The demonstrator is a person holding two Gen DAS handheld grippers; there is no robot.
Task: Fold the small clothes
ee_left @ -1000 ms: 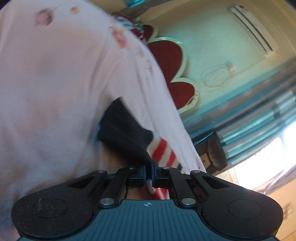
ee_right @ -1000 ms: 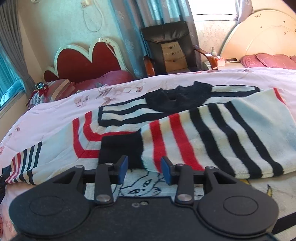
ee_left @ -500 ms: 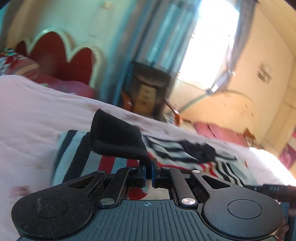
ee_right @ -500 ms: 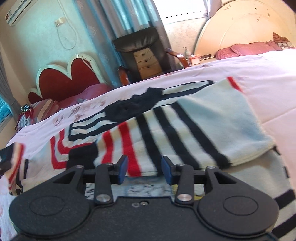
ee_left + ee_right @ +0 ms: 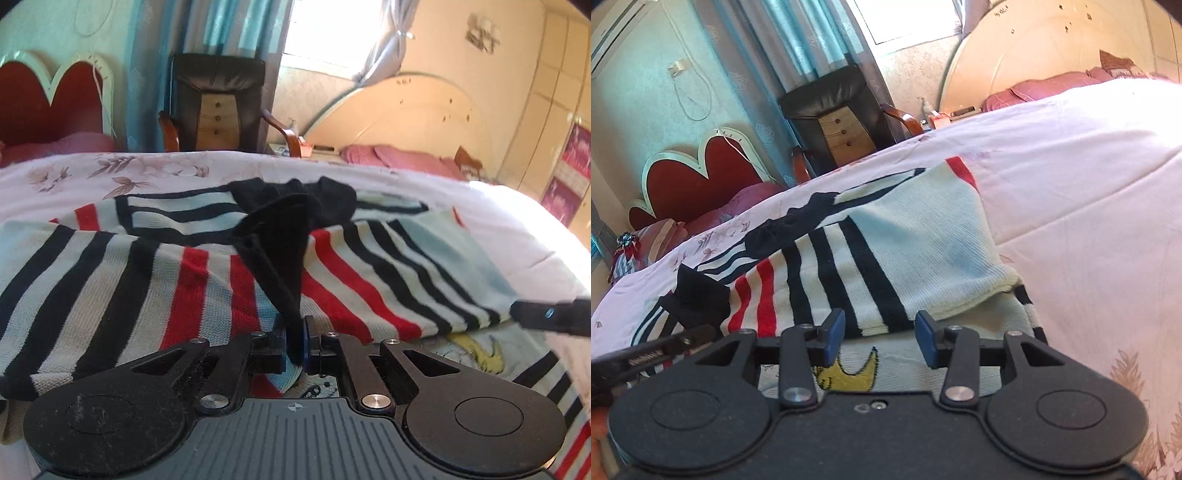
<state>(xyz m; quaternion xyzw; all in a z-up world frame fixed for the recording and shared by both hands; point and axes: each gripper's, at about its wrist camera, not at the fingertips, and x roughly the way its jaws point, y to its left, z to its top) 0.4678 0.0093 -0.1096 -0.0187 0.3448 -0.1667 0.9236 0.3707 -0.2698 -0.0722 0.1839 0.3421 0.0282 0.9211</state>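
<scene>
A knitted sweater (image 5: 147,280) with black and red stripes lies flat on the pink floral bedspread (image 5: 155,173). My left gripper (image 5: 295,343) is shut on the black cuff (image 5: 280,251) of one sleeve, and holds it up over the middle of the sweater's body. The other sleeve (image 5: 923,240) lies folded across the body. My right gripper (image 5: 879,332) hovers over the sweater's lower part by a yellow moon figure (image 5: 857,373). Its jaws are opening with nothing between them. In the right wrist view the left gripper (image 5: 665,350) shows at the left with the cuff (image 5: 698,299).
The bedspread (image 5: 1089,221) runs on to the right of the sweater. Behind the bed stand a black armchair (image 5: 218,103) with wooden arms, a red heart-shaped headboard (image 5: 48,99) and a second bed with a cream headboard (image 5: 406,122).
My left gripper has swung the sleeve cuff in from the bed's left side to over the sweater's middle, and has rolled upright. My right gripper has slid right along the hem, jaws slightly wider.
</scene>
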